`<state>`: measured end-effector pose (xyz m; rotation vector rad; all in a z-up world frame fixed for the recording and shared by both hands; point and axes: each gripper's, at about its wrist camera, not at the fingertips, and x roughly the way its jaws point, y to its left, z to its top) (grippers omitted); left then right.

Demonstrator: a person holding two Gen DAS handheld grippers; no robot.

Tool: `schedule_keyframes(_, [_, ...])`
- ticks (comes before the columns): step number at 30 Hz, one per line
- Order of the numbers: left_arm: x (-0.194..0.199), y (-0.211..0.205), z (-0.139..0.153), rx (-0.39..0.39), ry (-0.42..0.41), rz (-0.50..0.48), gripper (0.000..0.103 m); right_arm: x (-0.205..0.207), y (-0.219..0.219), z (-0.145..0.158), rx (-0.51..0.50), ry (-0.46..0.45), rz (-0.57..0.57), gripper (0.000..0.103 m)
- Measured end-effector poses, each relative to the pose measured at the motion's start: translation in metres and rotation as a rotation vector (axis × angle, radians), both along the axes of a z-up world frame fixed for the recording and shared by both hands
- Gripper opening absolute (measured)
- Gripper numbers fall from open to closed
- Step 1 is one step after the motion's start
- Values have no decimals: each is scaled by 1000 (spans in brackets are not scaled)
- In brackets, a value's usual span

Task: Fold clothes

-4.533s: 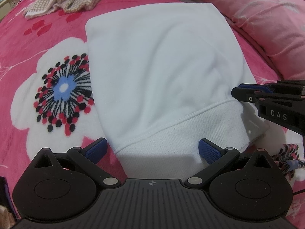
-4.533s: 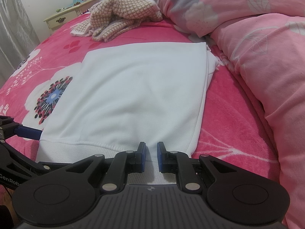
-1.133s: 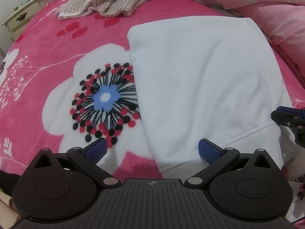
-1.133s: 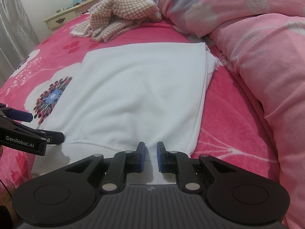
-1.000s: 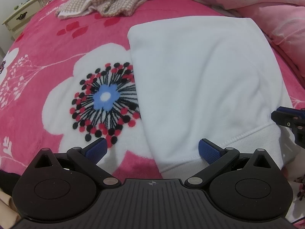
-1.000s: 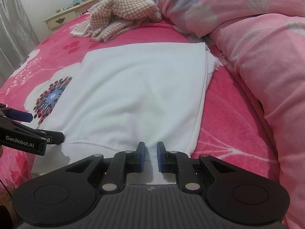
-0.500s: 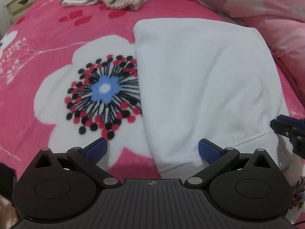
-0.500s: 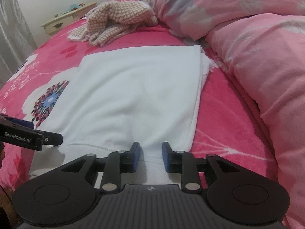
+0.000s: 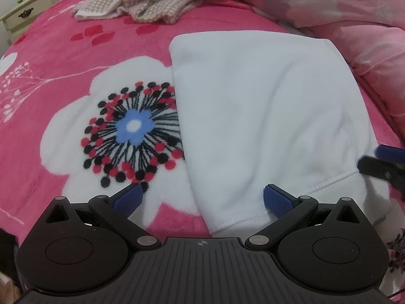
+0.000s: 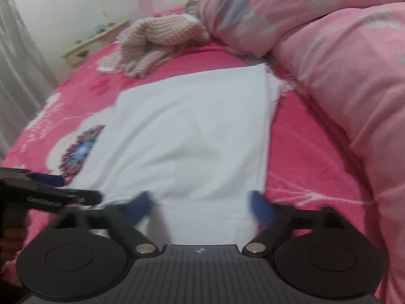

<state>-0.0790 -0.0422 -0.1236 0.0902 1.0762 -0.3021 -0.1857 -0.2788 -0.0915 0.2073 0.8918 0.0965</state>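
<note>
The white sweatshirt (image 9: 265, 116) lies flat on the pink bed (image 9: 50, 58), its long axis running from 6 toward 12 o'clock. The ribbed hem is the near end, under both grippers. The right gripper (image 10: 200, 206) has just been opening and now stands wide over the hem, gripping nothing. The left gripper (image 9: 202, 197) is also wide open over the hem's left corner. The left seems slightly nearer that corner.

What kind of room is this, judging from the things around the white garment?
Most likely a bedroom: the white garment lies on a pink floral bedspread, with a pink quilt bunched beside it and a small cream drawer cabinet nearby.
</note>
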Motion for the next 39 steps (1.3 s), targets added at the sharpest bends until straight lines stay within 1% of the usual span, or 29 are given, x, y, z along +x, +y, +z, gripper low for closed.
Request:
schedule_keyframes(2, [0, 1, -1, -9, 1, -1, 103, -5, 4, 1, -6, -21, 16, 102])
schedule_keyframes(4, [1, 2, -1, -17, 3, -3, 103, -7, 6, 1, -10, -21, -6, 103])
schedule_keyframes(7, [2, 3, -2, -32, 10, -4, 103, -10, 0, 2, 25, -17, -55, 103])
schedule_keyframes(10, [5, 8, -3, -71, 38, -1, 103, -14, -8, 3, 56, -27, -81, 103])
schedule_keyframes(12, [10, 14, -2, -112, 69, -8, 103, -19, -17, 4, 99, -41, -92, 103])
schedule_keyframes(15, [14, 34, 6, -209, 91, -55, 103, -25, -41, 6, 207, -53, -139, 103])
schedule_keyframes(17, [15, 53, 9, -273, 90, -56, 103, -21, -59, 1, 297, -31, -179, 102])
schedule_keyframes(18, [17, 61, 9, -309, 102, -52, 103, -18, -68, -2, 342, -20, -199, 102])
schedule_keyframes(19, [19, 67, 7, -356, 134, -48, 103, -15, -75, -5, 380, -11, -213, 101])
schedule_keyframes(21, [24, 77, 0, -458, 202, -35, 99, -1, -79, -11, 408, -1, -208, 98])
schedule_keyframes(22, [26, 79, -4, -505, 225, -18, 96, 8, -79, -14, 417, 5, -197, 97])
schedule_keyframes(23, [27, 80, -7, -529, 226, -4, 95, 17, -80, -18, 431, 15, -194, 94])
schedule_keyframes(24, [28, 79, -10, -541, 215, 9, 92, 23, -81, -24, 456, 33, -200, 92])
schedule_keyframes(25, [29, 76, -13, -532, 210, 3, 89, 28, -83, -30, 483, 50, -208, 90])
schedule_keyframes(27, [28, 70, -17, -500, 198, -30, 88, 25, -86, -41, 545, 75, -238, 86])
schedule_keyframes(29, [23, 71, -14, -497, 188, -73, 87, 14, -87, -49, 604, 102, -245, 83])
schedule_keyframes(30, [20, 72, -14, -508, 197, -91, 86, 6, -87, -52, 632, 116, -242, 80])
schedule_keyframes(32, [11, 76, -17, -560, 245, -107, 86, -9, -85, -57, 681, 144, -227, 77])
schedule_keyframes(33, [6, 77, -19, -580, 256, -106, 86, -14, -84, -59, 700, 156, -217, 75])
schedule_keyframes(34, [2, 78, -20, -594, 259, -101, 85, -16, -82, -61, 706, 161, -210, 74])
schedule_keyframes(35, [1, 78, -22, -613, 260, -74, 85, -14, -82, -61, 709, 166, -207, 73])
schedule_keyframes(36, [1, 78, -24, -633, 260, -36, 85, -10, -82, -62, 719, 179, -210, 66])
schedule_keyframes(38, [3, 75, -25, -663, 264, 12, 80, -5, -82, -62, 740, 205, -220, 55])
schedule_keyframes(39, [4, 73, -25, -669, 265, 18, 74, -4, -81, -61, 747, 214, -221, 50])
